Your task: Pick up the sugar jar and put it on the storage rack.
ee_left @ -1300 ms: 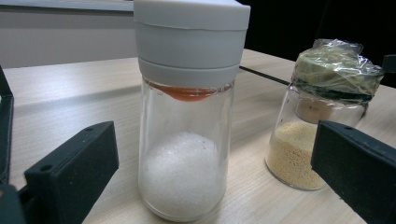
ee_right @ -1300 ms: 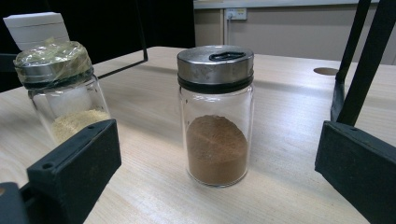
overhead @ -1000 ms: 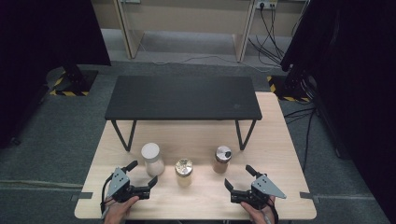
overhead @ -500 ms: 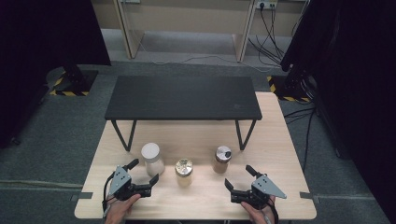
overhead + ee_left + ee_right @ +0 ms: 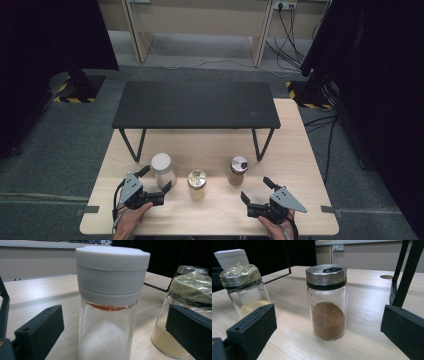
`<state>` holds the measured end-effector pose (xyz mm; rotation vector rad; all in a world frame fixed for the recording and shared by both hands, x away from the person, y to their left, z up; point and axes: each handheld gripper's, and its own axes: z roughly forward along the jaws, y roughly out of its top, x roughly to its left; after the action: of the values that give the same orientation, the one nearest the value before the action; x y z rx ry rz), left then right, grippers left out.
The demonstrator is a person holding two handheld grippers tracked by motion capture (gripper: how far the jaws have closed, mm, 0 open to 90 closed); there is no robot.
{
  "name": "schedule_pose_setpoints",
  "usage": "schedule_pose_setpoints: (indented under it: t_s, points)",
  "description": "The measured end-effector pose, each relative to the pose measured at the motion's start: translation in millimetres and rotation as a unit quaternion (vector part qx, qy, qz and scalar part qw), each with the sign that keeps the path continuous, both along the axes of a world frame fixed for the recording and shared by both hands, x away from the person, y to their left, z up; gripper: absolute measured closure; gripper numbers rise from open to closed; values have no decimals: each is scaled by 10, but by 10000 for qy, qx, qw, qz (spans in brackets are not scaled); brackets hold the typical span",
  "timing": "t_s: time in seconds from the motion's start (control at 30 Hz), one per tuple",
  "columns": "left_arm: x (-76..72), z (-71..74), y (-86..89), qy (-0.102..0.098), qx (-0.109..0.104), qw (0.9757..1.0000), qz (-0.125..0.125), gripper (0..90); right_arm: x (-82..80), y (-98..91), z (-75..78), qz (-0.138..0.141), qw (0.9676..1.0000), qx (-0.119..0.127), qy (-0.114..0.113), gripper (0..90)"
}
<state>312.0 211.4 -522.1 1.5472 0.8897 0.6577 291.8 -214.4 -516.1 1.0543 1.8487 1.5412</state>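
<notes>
Your wooden bench (image 5: 300,165) carries a black raised shelf (image 5: 195,104) at its far side, with three jars in a row in front of it. Your left gripper (image 5: 153,184) is spread wide around the white-capped jar (image 5: 162,169) of white grains, its jaws either side and not touching it. Your right gripper (image 5: 256,190) is also wide open and holds nothing, aimed at the metal-lidded jar (image 5: 238,171) of brown powder, near it. The film-covered jar (image 5: 196,183) stands between the two.

Open table (image 5: 300,165) right of brown-powder jar (image 5: 238,171)
</notes>
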Motion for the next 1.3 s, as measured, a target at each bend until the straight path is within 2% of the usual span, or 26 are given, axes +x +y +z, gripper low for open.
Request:
schedule_pose_setpoints:
  t_s: [0.5, 1.03, 1.3]
  points:
    - [157, 30, -45, 25, 6, 10000, -29, 81, -2, 2, -2, 3, 10000, 4, 13, 6]
    - [222, 38, -56, -114, 184, 9997, -82, 336, 0, 6, -7, 7, 10000, 18, 28, 6]
    - [211, 51, -49, -133, 190, 9997, -66, 348, 0, 6, -7, 11, 10000, 26, 29, 6]
